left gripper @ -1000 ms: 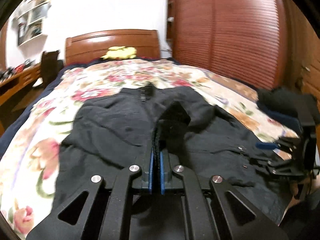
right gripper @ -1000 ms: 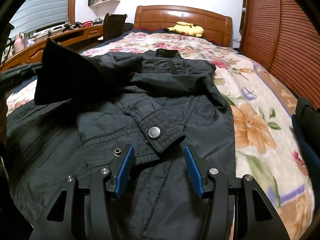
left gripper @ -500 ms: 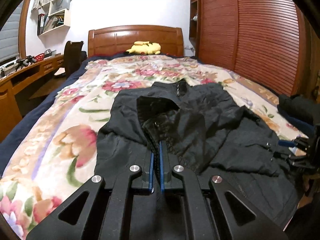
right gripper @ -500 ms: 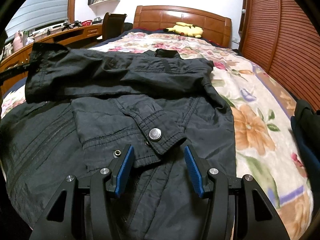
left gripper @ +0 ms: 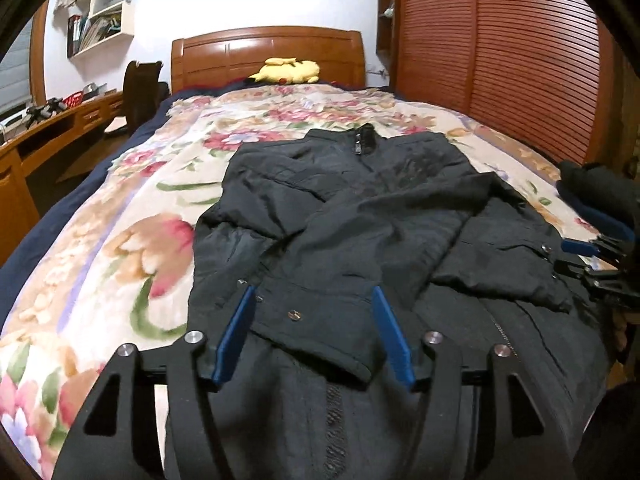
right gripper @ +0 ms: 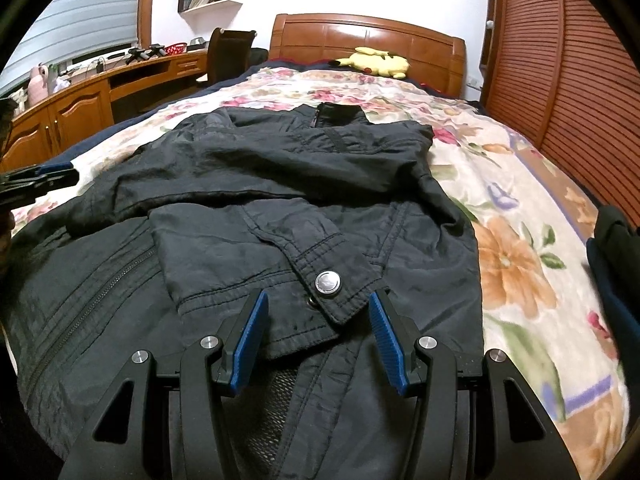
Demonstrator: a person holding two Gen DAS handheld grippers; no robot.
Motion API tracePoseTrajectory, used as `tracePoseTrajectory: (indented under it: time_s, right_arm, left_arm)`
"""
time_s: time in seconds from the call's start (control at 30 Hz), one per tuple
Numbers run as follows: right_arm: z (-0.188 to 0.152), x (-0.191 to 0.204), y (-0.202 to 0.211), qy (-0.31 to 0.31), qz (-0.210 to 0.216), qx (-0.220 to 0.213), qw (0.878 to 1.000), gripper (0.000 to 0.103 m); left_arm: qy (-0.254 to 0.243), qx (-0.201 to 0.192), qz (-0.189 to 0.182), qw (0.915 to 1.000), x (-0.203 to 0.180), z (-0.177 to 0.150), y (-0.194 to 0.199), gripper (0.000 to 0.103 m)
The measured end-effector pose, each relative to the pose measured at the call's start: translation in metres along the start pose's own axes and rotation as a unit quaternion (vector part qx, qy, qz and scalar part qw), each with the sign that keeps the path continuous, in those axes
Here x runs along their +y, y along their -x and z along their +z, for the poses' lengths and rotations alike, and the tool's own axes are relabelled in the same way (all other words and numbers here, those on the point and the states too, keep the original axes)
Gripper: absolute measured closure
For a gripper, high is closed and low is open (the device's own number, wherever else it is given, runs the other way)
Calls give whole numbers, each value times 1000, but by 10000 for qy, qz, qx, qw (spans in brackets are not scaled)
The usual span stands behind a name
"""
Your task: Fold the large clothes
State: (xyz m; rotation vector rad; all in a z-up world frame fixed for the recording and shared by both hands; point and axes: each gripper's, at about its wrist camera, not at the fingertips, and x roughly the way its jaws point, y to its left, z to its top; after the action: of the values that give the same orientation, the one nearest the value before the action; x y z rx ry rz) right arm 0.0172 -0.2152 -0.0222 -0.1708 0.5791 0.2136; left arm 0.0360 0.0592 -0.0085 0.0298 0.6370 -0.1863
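Left wrist view: left hand-held gripper point(left gripper: 314, 330) now stands with its blue pads apart, jaws having just been opening — half a second ago they were pinched shut on a fold of the black padded zip-front jacket point(left gripper: 360, 216). The sleeve cuff with small metal snap point(left gripper: 316, 320) lies flat between the pads, not pressed by either. Reads as a release: left sleeve has been carried across and laid over the jacket's chest.

Right wrist view: right hand-held gripper point(right gripper: 318, 334) open as well, unchanged from the earlier frames, hovering over the other cuff with its silver snap button point(right gripper: 327, 282); nothing gripped.

Jacket lies front-up on the floral bedspread point(left gripper: 132, 216), collar toward the wooden headboard point(left gripper: 268, 54), both sleeves now folded inward and crossing the body. Judgement — sleeve stage looks finished; the body fold, hem toward collar, is probably what remains.

Writing: none legible. Snap faces are too small to read, and book spines on the white wall shelf point(left gripper: 100, 24) are blurred. Yellow plush toy point(left gripper: 288, 71) carries no visible tag.
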Motion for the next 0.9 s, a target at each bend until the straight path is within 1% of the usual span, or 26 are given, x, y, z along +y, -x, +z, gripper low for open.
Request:
tracePoseTrajectory:
  time_s: [0.07,0.2,0.3,0.33,0.37,0.47,0.6,0.63,0.67,0.73,0.77,0.8,0.9]
  right_arm:
    - [0,-1,0,-16,4,4,10000,49]
    - [1,-2,0,-18,10,-6,10000,49]
    - [0,-1,0,4,6,4,10000,49]
    - [0,-1,0,6,9,5,10000,49]
    - [0,-2,0,7,13,6,10000,49]
    - [0,-3,0,1,39,16,10000,49]
    - [0,-3,-2,7,61,40,10000,49]
    - [0,-3,-2,17,64,39,10000,49]
    - [0,-3,-2,28,64,35,10000,49]
    - [0,-2,-2,40,65,33,10000,49]
    - [0,-2,-3,43,70,35,10000,49]
    - [-1,-3,-3,41,75,36,10000,49]
    - [-1,-4,-3,30,90,38,9999,49]
  left_arm:
    - [-81,-17,-154,9998,-8,-2,4,41]
    - [-340,46,-254,9991,-25,-3,0,41]
    - [-510,252,-245,9981,-34,-5,-11,41]
    - [-547,338,-240,9976,-35,-7,-16,45]
    - [-564,427,-241,9972,-36,-7,-20,46]
    - [-580,654,-249,9959,-37,-10,-29,46]
    - [-622,928,-165,9936,-39,-15,-42,46]
    - [-652,952,-137,9932,-40,-16,-43,49]
    - [-674,951,-121,9931,-41,-16,-43,59]
    - [-731,947,-80,9928,-43,-17,-42,73]
    - [-786,926,-132,9925,-45,-18,-41,83]
    - [-820,906,-136,9924,-46,-18,-40,86]
    - [-1029,813,27,9914,-54,-18,-36,90]
